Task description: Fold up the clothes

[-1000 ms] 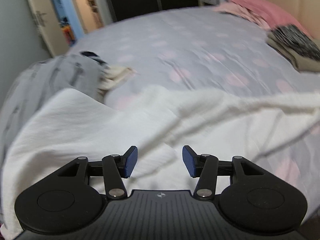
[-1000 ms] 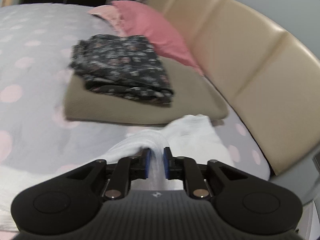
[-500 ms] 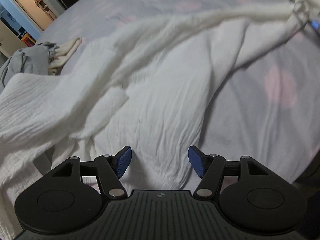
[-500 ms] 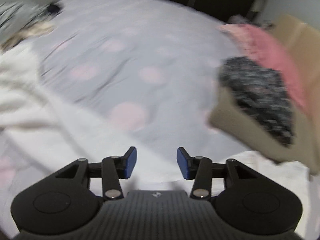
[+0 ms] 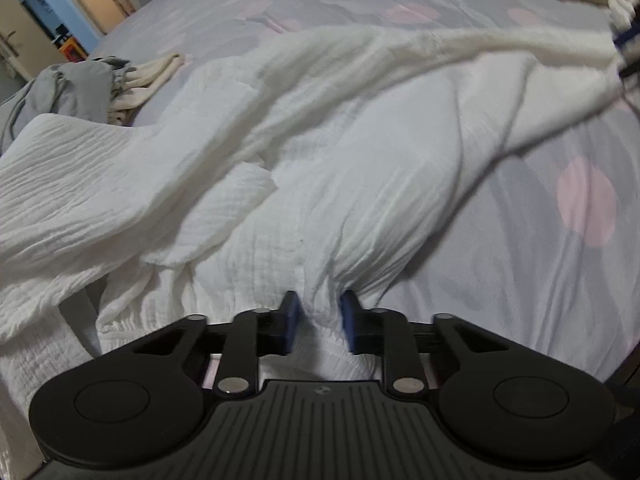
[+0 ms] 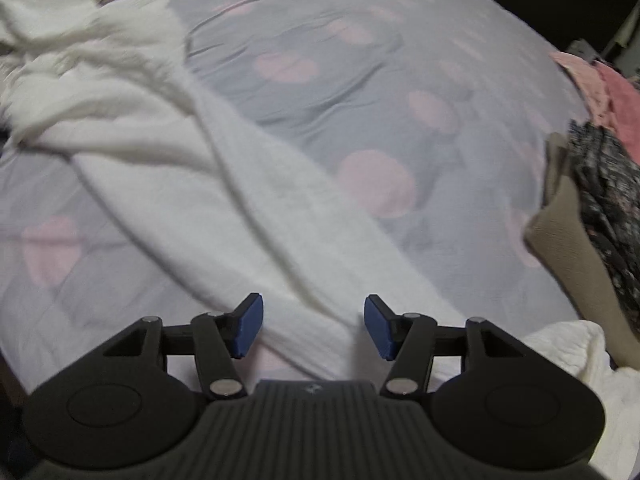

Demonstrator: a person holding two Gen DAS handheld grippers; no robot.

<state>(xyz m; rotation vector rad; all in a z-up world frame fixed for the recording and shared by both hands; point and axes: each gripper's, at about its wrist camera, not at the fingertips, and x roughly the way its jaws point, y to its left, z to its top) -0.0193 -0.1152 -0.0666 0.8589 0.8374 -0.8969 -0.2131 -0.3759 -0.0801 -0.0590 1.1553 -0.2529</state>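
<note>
Both tools flank white garment [image 5: 360, 168]: left tool [image 5: 318, 322] closing on it.

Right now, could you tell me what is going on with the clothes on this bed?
A person with a gripper in each hand is folding a white garment spread on the spotted bedsheet. The left gripper is closing on a bunch of its fabric. The right gripper is opening over a long strip of it, gripping nothing. A folded pile waits nearby.
</note>
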